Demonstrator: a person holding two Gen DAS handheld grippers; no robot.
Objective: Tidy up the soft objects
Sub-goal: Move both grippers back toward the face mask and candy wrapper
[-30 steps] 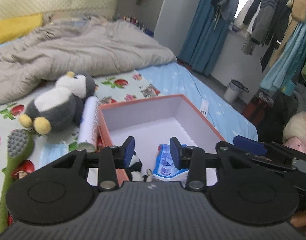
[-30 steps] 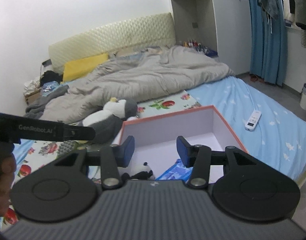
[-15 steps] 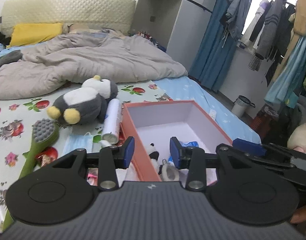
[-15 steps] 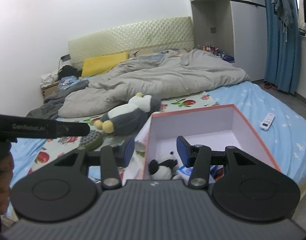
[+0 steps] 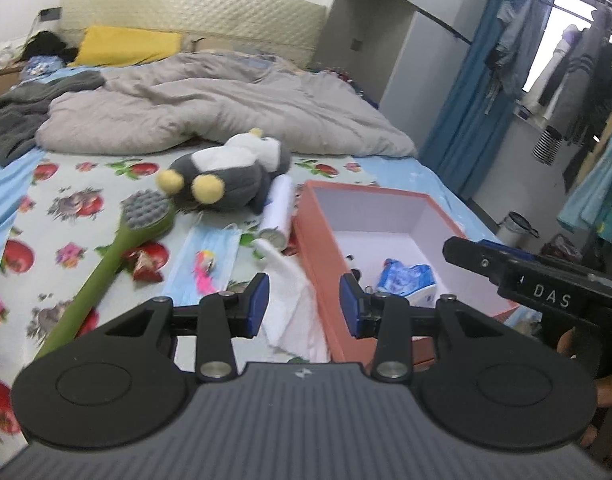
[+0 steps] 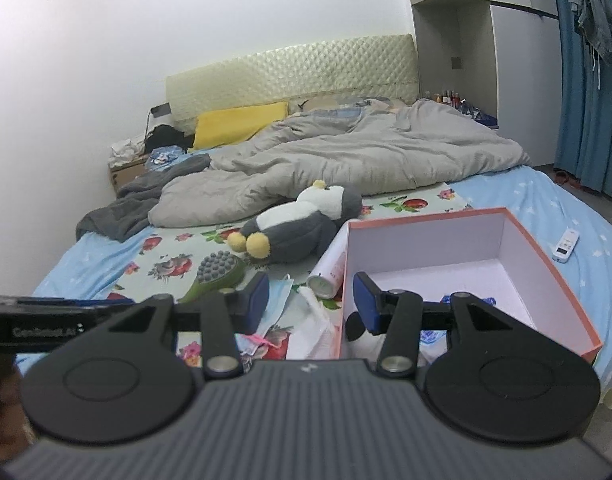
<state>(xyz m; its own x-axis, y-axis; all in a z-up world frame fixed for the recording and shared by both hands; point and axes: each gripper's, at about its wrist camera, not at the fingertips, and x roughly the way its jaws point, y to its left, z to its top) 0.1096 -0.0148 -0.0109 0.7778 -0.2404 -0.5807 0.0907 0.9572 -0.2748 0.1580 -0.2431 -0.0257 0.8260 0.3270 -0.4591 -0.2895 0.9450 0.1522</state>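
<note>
An orange box [image 5: 325,248] with a white inside sits on the bed; it also shows in the right wrist view [image 6: 545,256]. Inside lie a blue tissue pack [image 5: 405,276] and a small panda toy [image 6: 355,326], partly hidden. A grey penguin plush [image 5: 226,172] lies left of the box, also in the right wrist view [image 6: 294,228]. A white cloth [image 5: 294,300] lies by the box's near left corner. My left gripper [image 5: 304,306] is open and empty above that cloth. My right gripper [image 6: 311,300] is open and empty over the box's left wall.
A green brush [image 5: 118,240], a blue face mask [image 5: 208,260] with a pink item on it and a white spray can [image 5: 280,212] lie left of the box. A grey duvet [image 6: 345,160] covers the bed's far half. A remote [image 6: 565,244] lies right of the box.
Both grippers have pulled back and up from the box and shifted left. The views now show more of the bed. Both stay open and empty.
</note>
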